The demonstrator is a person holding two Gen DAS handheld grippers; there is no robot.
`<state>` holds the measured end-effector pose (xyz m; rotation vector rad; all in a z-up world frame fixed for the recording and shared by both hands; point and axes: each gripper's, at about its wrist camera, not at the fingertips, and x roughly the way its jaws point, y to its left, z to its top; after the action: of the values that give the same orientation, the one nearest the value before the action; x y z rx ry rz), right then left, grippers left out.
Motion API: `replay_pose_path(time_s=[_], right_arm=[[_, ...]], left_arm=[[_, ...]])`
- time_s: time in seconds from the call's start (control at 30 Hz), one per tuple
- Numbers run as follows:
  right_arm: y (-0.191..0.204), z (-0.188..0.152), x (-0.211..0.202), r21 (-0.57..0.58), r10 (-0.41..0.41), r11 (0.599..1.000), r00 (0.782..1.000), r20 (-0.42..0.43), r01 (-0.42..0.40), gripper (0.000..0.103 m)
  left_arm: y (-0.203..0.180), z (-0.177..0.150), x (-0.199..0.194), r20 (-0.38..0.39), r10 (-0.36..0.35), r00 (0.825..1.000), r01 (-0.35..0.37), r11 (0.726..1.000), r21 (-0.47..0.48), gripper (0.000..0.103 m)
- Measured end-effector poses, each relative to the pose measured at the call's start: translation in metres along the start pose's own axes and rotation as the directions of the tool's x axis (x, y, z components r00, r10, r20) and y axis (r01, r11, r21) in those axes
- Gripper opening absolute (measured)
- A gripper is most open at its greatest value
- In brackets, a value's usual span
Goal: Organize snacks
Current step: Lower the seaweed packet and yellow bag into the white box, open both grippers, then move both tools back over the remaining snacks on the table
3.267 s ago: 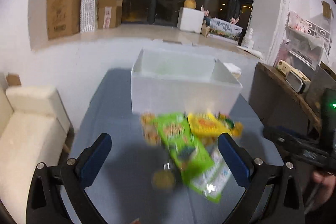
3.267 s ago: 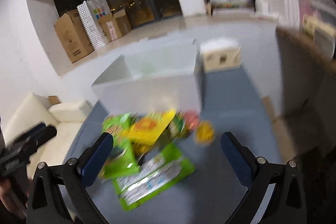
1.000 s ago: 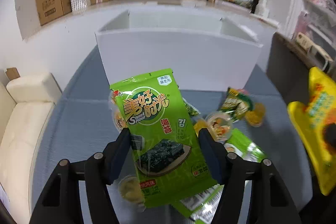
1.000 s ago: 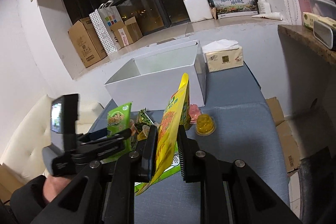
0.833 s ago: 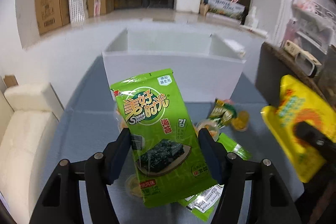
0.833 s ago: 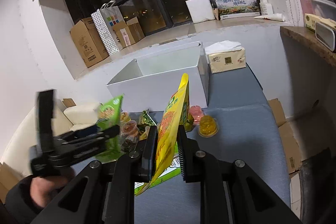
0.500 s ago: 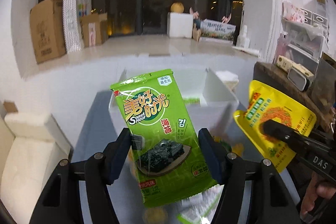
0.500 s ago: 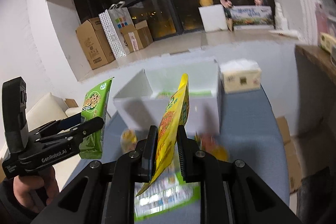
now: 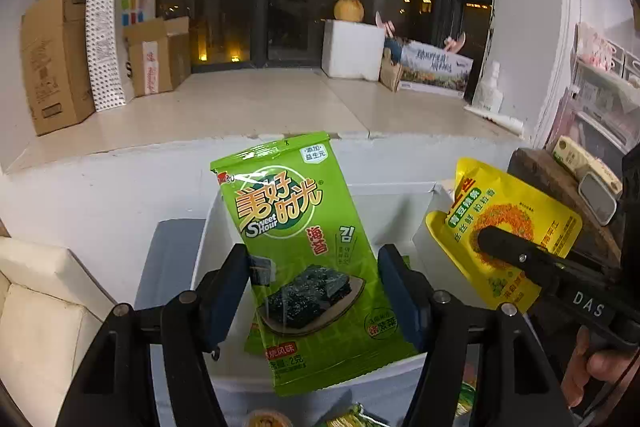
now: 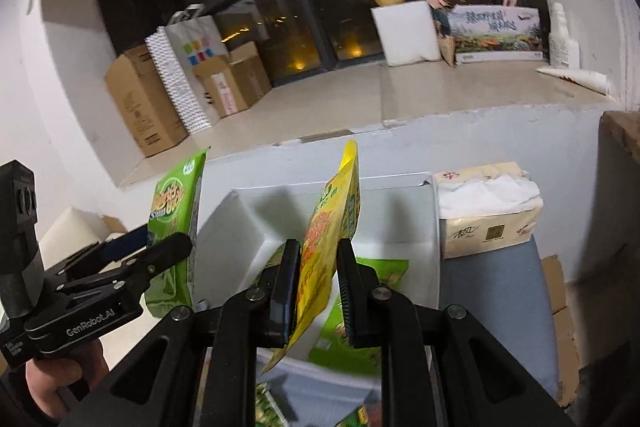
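My left gripper (image 9: 312,279) is shut on a green seaweed snack packet (image 9: 304,251) and holds it upright above the white box (image 9: 208,227). My right gripper (image 10: 318,263) is shut on a yellow snack pouch (image 10: 332,223), held edge-on over the same white box (image 10: 434,227). The yellow pouch also shows in the left wrist view (image 9: 504,219), and the green packet in the right wrist view (image 10: 176,223). A green packet (image 10: 380,271) lies inside the box.
A tissue pack (image 10: 488,211) stands on the blue table (image 10: 496,291) right of the box. More snacks (image 9: 352,419) lie on the table in front of the box. Cardboard boxes (image 9: 52,59) stand on the ledge behind. A cream sofa (image 9: 36,315) is at the left.
Both grippers closed on their packets, lifted them from the pile and moved forward over the white box. The table snacks have dropped to the bottom edge of the views.
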<state>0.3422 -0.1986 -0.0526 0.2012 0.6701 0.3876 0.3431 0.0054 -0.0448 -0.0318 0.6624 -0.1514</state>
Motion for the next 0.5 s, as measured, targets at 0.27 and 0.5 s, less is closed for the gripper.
replay_pose_path(time_s=[0.27, 0.5], right_arm=[[-0.004, -0.005, 0.0, -0.02, -0.1, 0.995, 0.992, 0.077, 0.102, 0.102], [-0.003, -0.005, -0.01, -0.017, -0.07, 0.997, 0.996, 0.048, 0.071, 0.102]], left_arm=[[0.012, -0.015, 0.024, -0.043, 0.017, 0.999, -0.017, 1.0, -0.008, 0.102], [0.017, -0.019, 0.017, -0.06, -0.008, 0.998, 0.007, 1.0, -0.029, 0.102]])
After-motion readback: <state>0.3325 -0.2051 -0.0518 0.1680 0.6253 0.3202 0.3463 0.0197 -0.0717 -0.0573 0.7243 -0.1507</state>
